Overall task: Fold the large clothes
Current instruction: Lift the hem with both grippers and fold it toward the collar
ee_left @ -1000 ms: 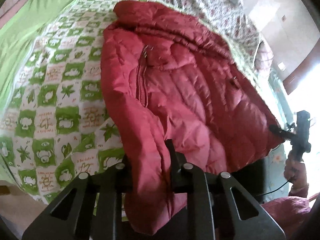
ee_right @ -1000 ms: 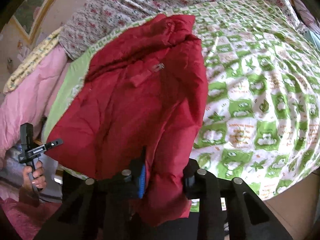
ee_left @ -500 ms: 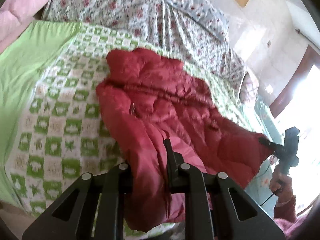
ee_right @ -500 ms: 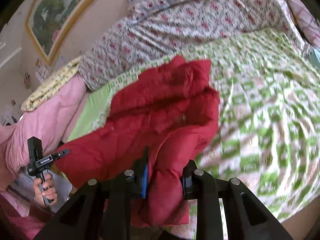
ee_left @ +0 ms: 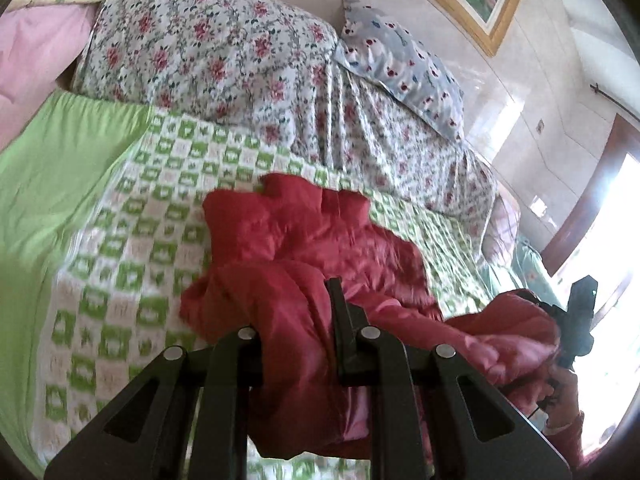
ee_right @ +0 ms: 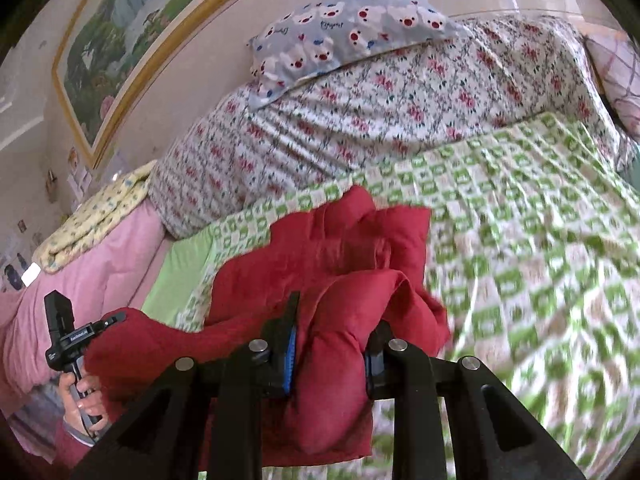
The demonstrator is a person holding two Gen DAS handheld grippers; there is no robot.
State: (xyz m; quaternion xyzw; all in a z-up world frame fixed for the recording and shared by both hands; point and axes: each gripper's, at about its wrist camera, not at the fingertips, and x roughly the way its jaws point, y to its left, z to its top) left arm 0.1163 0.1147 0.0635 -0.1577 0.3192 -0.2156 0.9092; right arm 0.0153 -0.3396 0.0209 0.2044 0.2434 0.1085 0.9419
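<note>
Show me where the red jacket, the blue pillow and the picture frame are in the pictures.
red jacket (ee_left: 304, 240): left wrist view, its bunched top part on the bed.
blue pillow (ee_right: 352, 20): right wrist view, middle of its face.
picture frame (ee_right: 120, 96): right wrist view, lower gold edge.

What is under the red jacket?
The far part of the jacket lies on the green checked quilt. Both claws, left and right, lift its near edge. What the quilt looks like right beneath the jacket is covered.

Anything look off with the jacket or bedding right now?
Nothing damaged or spilled. The red jacket is bunched, not flat: both near corners are lifted, clamped in the left gripper and right gripper, while its far end lies crumpled on the green checked blanket.
</note>
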